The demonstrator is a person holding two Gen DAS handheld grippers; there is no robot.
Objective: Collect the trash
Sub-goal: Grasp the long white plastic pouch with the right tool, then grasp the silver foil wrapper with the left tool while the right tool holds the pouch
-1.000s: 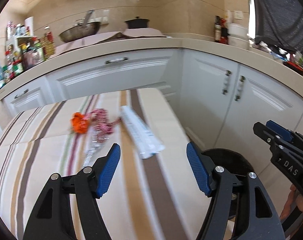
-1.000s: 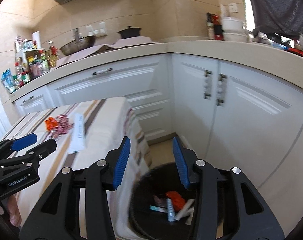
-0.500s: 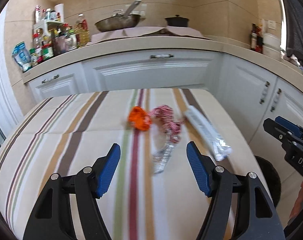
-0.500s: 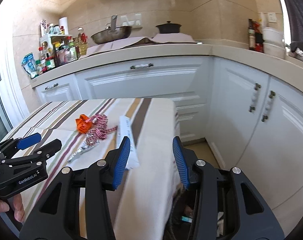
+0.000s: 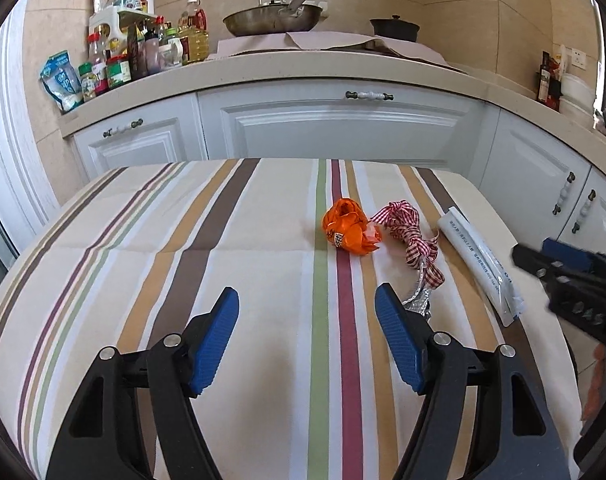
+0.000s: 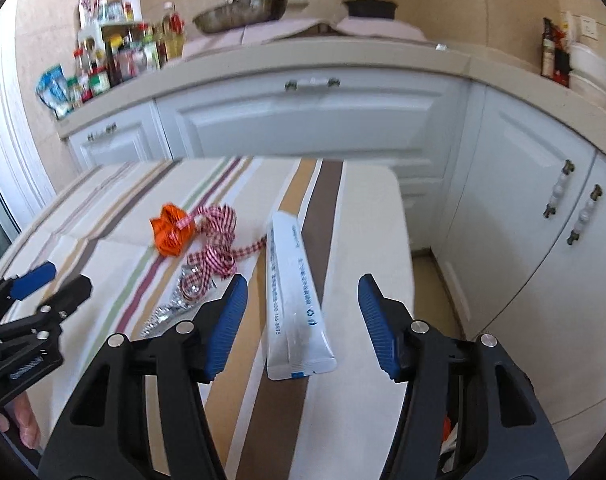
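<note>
On the striped tablecloth (image 5: 223, 248) lie an orange crumpled wrapper (image 5: 349, 232), a red checked ribbon (image 5: 413, 240), a silver foil scrap (image 5: 417, 300) and a long white tube pack (image 5: 481, 264). My left gripper (image 5: 307, 320) is open and empty above the cloth, short of the orange wrapper. My right gripper (image 6: 303, 312) is open and empty, with the near end of the white tube pack (image 6: 295, 292) between its fingers. The wrapper (image 6: 171, 232), ribbon (image 6: 215, 248) and foil (image 6: 179, 300) lie to its left.
White kitchen cabinets (image 5: 335, 120) and a counter with bottles (image 5: 135, 52), a pan (image 5: 275, 20) and a pot (image 5: 395, 28) stand behind the table. The right gripper shows at the left wrist view's right edge (image 5: 567, 288). Floor lies right of the table (image 6: 427, 280).
Both grippers swung left from the black bin beside the table toward the table top. The right gripper opened wider and now frames the white tube pack. The bin is out of view.
</note>
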